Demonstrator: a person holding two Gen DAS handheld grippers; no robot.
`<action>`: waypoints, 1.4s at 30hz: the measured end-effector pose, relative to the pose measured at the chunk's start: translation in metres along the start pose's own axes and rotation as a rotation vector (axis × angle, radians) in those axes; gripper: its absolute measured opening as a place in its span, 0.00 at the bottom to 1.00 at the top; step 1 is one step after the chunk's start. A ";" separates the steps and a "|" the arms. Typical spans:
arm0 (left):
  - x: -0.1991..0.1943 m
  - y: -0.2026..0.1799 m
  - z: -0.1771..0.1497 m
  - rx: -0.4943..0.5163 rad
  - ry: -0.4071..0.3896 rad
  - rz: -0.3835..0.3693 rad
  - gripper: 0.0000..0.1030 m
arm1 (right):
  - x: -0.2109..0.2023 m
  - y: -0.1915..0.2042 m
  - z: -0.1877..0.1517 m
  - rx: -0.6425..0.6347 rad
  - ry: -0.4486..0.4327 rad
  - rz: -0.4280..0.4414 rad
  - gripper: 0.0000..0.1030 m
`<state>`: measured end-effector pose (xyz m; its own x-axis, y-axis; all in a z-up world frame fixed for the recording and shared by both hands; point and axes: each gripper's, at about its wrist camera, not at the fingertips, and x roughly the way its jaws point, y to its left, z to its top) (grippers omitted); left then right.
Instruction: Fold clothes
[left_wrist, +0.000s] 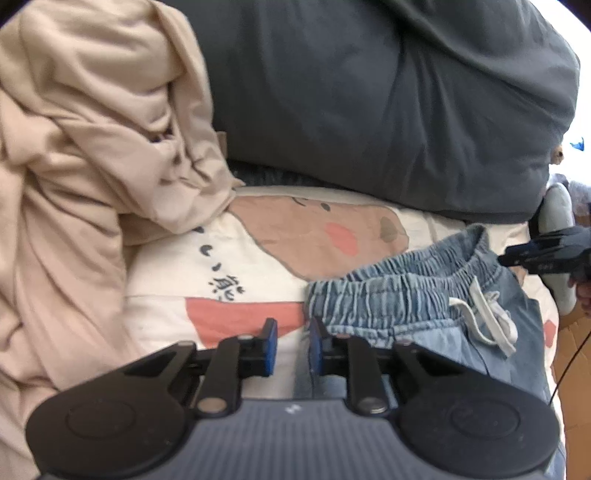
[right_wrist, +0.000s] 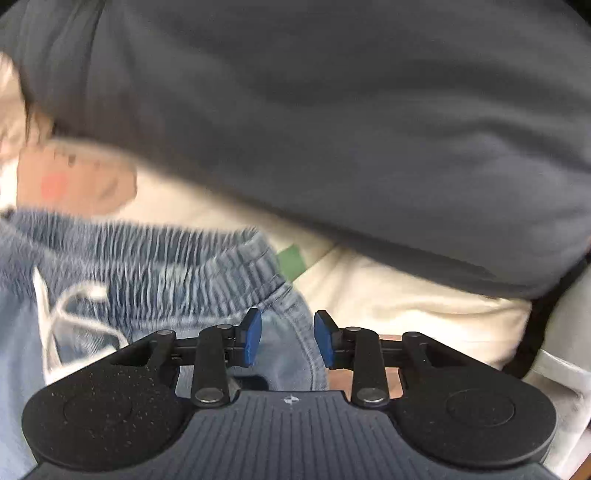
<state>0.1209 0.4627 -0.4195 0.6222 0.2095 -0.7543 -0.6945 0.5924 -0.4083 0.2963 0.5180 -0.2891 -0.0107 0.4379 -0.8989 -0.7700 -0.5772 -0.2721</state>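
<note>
Denim: the small blue shorts (left_wrist: 424, 306) lie flat on the cream printed bedspread (left_wrist: 177, 266), elastic waistband toward the dark grey pillow (left_wrist: 369, 103), white drawstring (left_wrist: 487, 314) loose on the front.
Left gripper: our left gripper (left_wrist: 291, 343) sits at the waistband's left corner, jaws narrow but parted, and we see bare bedspread and a sliver of denim edge in the gap, with no cloth pinched.
Right gripper: our right gripper (right_wrist: 288, 339) hangs over the opposite side seam just below the waistband, jaws moderately apart, denim beneath them but the pads not pressing on it.
Step, as we judge it: taking hold of both waist corners so we can lift and fold the shorts.
How to do it well: we should lower each lower pad under the hem edge, catch both layers of the elastic, and close only once cloth fills the gap.
Symmetry: we want matching grips at either corner so the fold line runs straight.
Risk: the drawstring could snag or get folded in crooked; the beige garment (left_wrist: 85, 147) heaped at the left lies near our left gripper and should stay out of the pinch.
Blur: the right wrist view is smeared, so the seam's exact place under the pads is uncertain.
</note>
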 end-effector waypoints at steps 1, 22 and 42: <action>0.001 -0.002 0.000 0.004 0.003 -0.006 0.18 | 0.004 0.001 -0.001 -0.005 0.012 -0.003 0.37; 0.022 -0.024 -0.014 0.158 0.136 0.004 0.29 | 0.039 0.014 -0.009 -0.061 0.053 0.035 0.39; -0.024 -0.009 -0.003 0.146 -0.097 0.111 0.06 | -0.021 0.020 -0.015 0.047 -0.071 -0.083 0.09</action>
<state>0.1113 0.4502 -0.3998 0.5818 0.3496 -0.7343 -0.7052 0.6667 -0.2413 0.2909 0.4875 -0.2809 0.0103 0.5319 -0.8468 -0.7989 -0.5049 -0.3268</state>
